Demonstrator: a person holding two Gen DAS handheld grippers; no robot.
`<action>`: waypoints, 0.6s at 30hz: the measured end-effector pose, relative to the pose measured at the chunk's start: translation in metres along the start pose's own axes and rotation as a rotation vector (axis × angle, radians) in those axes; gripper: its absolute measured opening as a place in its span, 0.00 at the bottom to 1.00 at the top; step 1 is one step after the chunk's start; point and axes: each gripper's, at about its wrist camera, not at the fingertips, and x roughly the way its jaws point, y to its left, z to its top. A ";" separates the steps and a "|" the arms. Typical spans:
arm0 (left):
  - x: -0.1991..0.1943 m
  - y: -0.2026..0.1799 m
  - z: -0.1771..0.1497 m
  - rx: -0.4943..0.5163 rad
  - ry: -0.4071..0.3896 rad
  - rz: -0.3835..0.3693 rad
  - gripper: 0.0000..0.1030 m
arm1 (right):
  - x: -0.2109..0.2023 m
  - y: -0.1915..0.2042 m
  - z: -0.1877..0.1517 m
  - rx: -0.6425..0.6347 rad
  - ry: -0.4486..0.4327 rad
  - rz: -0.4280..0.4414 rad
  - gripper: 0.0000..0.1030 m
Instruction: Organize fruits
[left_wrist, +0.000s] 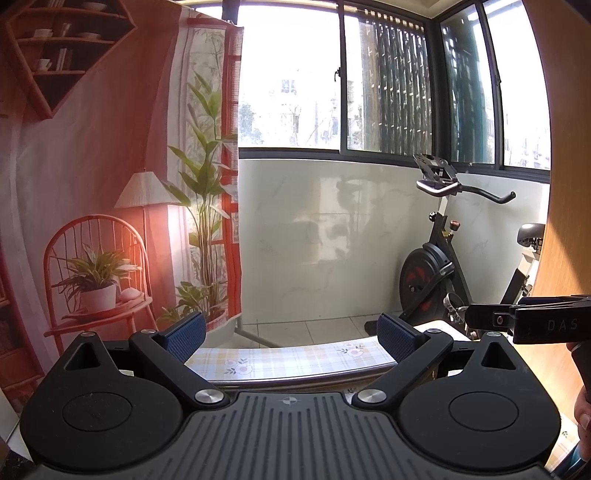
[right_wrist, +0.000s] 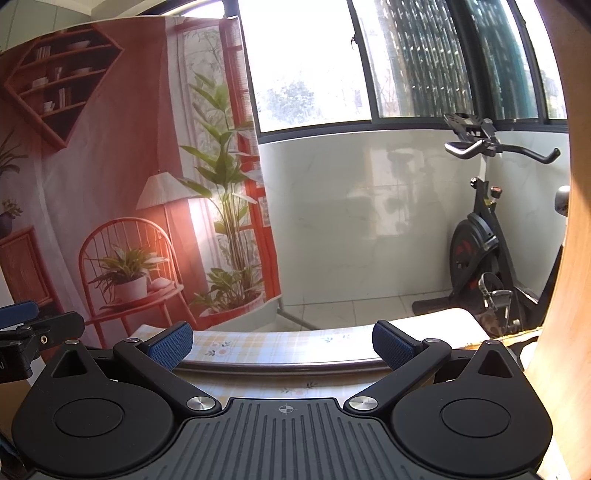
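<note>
A home balcony room; an exercise bike (left_wrist: 439, 258) stands at the right by the sliding windows (left_wrist: 384, 85); a printed backdrop (right_wrist: 110, 184) hangs at the left.

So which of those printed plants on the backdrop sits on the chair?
The small potted plant in the white pot; the tall plant stands beside the printed window frame instead.

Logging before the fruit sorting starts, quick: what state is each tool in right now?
Left tool: open, holding nothing.
Right tool: open, holding nothing.
</note>
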 end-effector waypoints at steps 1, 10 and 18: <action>0.000 0.000 0.000 -0.002 0.002 -0.002 0.97 | -0.001 0.000 0.000 0.000 -0.003 0.000 1.00; 0.004 0.004 0.002 -0.005 0.017 -0.002 0.97 | -0.004 0.001 0.000 -0.006 -0.018 -0.011 1.00; 0.005 0.004 0.001 -0.006 0.021 -0.002 0.97 | -0.004 0.002 -0.001 -0.006 -0.016 -0.011 1.00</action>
